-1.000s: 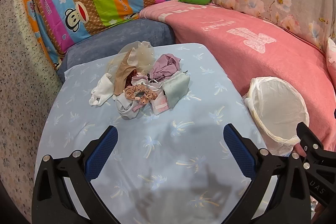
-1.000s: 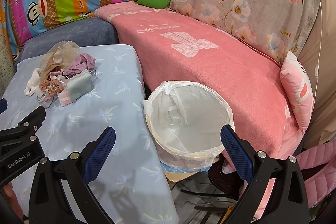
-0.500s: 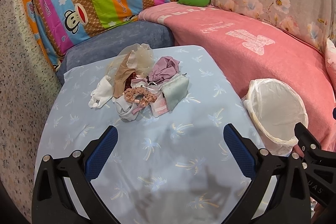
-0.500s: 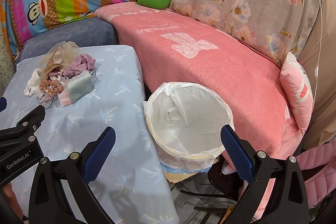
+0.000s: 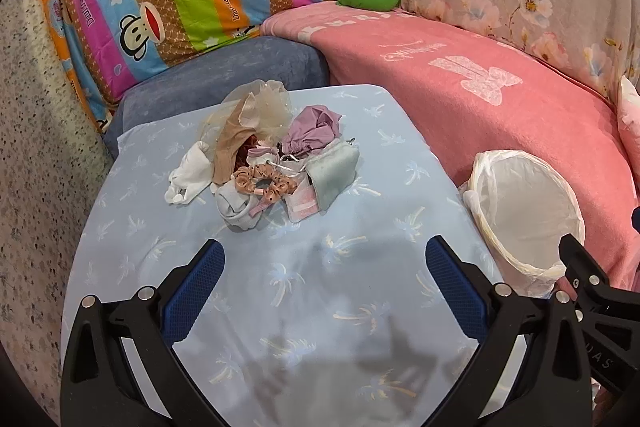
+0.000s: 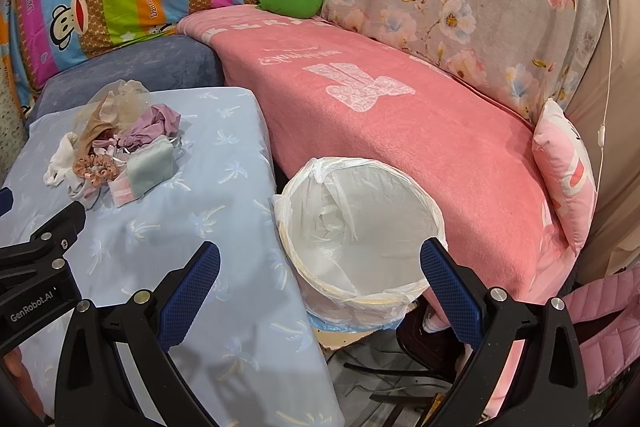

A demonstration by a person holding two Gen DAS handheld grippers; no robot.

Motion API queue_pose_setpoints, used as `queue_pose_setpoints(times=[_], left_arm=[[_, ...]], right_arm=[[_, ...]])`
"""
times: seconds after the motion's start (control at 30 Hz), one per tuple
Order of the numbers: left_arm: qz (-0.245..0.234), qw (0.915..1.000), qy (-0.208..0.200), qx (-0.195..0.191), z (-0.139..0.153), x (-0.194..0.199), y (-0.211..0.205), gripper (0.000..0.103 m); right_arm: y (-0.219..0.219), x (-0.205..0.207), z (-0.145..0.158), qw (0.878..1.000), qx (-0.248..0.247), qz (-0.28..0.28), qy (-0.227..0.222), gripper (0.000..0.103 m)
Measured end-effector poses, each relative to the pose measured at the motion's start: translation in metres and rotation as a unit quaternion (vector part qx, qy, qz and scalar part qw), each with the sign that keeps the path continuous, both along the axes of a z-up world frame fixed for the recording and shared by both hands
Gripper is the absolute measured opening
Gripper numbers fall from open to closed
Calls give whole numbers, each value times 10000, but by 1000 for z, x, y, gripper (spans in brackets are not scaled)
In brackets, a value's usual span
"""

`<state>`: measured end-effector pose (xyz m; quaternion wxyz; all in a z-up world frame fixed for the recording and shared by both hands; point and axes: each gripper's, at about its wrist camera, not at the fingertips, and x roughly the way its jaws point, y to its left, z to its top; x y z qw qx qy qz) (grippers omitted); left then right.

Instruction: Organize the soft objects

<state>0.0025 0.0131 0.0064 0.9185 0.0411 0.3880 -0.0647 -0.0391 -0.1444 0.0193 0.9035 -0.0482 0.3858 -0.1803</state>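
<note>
— While both sets of fingers hang spread with nothing held, where's the pile of soft things?
— Toward the tabletop's far edge, ahead of the left gripper
— And the right gripper?
— Over the lined bin, beside the tabletop's right edge

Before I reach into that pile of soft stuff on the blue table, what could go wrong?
1. The pile is tangled: the scrunchie lies over socks and cords, so a pinch by the open left gripper may drag up several pieces at once.
2. The lined bin stands off the table's edge beside the pink blanket; a loosely held item could drop into the gap.
3. The sheer fabric may slip from the pads.
</note>
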Motion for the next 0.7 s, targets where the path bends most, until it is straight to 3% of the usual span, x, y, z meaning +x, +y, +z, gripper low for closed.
queue_pose_setpoints(times=[0.7], left_arm=[[-97,9999,-72,10,-1,10,13,96]], right_arm=[[16,9,-9,9998,117,-89,-136,97]])
